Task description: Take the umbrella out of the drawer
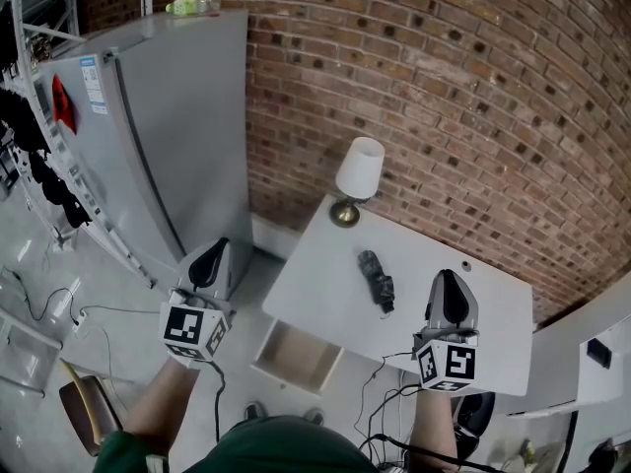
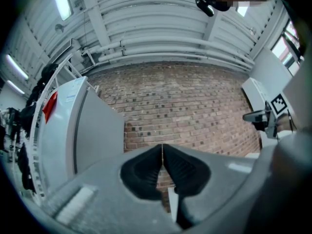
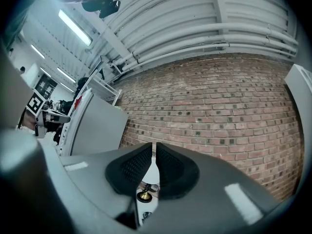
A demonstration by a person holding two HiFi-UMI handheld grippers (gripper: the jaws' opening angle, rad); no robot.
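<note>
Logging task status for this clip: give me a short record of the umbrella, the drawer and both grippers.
umbrella: dark folded umbrella, lying on the white table top near the white-shaded lamp
drawer: pale drawer under the table, pulled open, looks empty
left gripper: jaws together, nothing held
right gripper: jaws almost together, nothing held
task status: the umbrella appears to be out of the drawer

Lab/studio mock-up w/ brick wall (image 1: pixel 444 87), fridge (image 1: pixel 168 136), floor cables (image 1: pixel 59 308)
</note>
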